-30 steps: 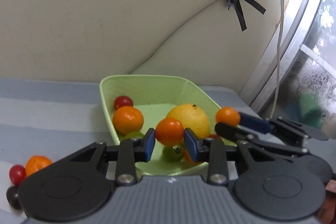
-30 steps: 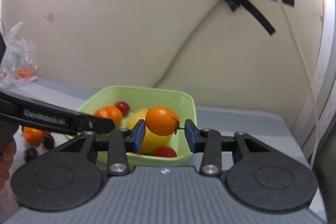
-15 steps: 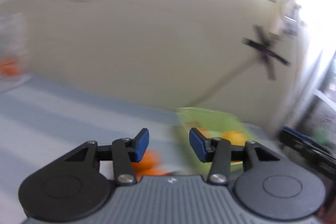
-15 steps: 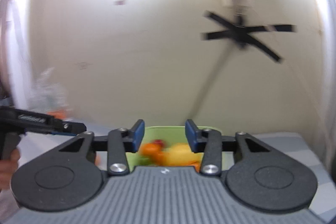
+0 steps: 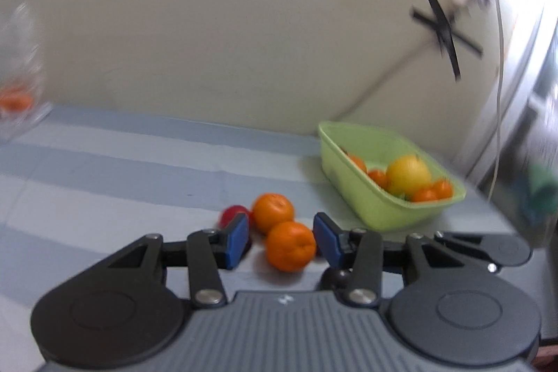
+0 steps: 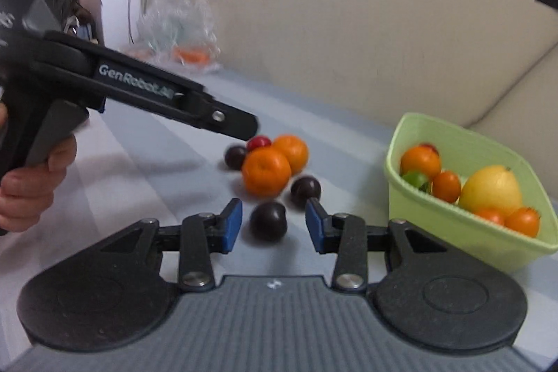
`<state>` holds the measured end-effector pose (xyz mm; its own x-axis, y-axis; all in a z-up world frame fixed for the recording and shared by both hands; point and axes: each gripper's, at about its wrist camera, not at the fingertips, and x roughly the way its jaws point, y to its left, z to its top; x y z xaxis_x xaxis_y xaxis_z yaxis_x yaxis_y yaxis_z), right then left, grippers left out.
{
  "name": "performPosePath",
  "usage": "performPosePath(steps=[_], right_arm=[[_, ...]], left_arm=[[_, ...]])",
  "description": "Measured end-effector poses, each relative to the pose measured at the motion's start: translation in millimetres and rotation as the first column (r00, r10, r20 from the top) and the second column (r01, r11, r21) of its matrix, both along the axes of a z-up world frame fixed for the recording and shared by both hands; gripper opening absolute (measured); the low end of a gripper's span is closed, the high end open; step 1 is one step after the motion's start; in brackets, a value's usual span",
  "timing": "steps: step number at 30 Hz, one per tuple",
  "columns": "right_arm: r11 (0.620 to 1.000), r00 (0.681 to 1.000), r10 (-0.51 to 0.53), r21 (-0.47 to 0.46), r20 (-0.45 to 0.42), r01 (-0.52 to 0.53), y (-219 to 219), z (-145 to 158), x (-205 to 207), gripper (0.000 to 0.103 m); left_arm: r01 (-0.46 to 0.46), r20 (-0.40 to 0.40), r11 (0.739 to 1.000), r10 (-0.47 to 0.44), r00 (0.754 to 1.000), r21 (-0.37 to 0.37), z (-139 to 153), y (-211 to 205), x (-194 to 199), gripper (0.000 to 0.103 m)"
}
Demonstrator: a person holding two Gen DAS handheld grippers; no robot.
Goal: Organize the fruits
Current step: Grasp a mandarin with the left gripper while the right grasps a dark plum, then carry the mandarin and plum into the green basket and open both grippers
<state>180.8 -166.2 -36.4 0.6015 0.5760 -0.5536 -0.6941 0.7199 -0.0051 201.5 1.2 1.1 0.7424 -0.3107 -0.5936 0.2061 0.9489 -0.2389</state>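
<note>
I have both grippers hovering empty over the loose fruit, jaws spread wide: the left gripper frames the near orange, the right gripper a dark plum, presumably lined up for the green basket (already part-filled). Only the right view shows all three plums on the surface.

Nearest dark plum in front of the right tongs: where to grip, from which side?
Take the dark plum across its widest middle, coming straight ahead and low. It is round and sits alone on the cloth, already centred between the open right tongs, with a gap to the other plum behind.
</note>
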Motion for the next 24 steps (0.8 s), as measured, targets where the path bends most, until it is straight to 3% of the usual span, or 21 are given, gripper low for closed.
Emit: performPosePath(steps=[1, 2, 8, 16, 24], right_arm=[[1.0, 1.0, 0.001, -0.01, -0.012, -0.001, 0.0, -4.0, -1.7, 0.04], [1.0, 1.0, 0.005, -0.009, -0.024, -0.006, -0.2, -6.3, -0.2, 0.029], [0.999, 1.0, -0.009, -0.031, 0.008, 0.009, -12.9, -6.3, -10.1, 0.027], [0.999, 0.998, -0.03, 0.033, 0.054, 0.029, -37.3, 11.5, -13.4, 0.027], [0.999, 0.999, 0.042, 0.01, -0.033, -0.042, -32.2, 1.0, -26.2, 0.027]], left_arm=[[0.006, -0.005, 0.999, -0.006, 1.0, 0.033, -2.8, -7.7, 3.2, 0.042], [0.005, -0.012, 0.998, -0.004, 1.0, 0.064, -6.0, -14.2, 6.0, 0.042], [-0.009, -0.033, 0.995, 0.012, 0.999, 0.097, -23.0, -31.9, 8.4, 0.037], [-0.022, -0.041, 0.998, 0.019, 0.999, -0.058, -17.7, -7.8, -38.0, 0.036], [0.011, -0.078, 0.999, -0.014, 0.997, -0.04, -19.7, -3.6, -98.4, 0.037]])
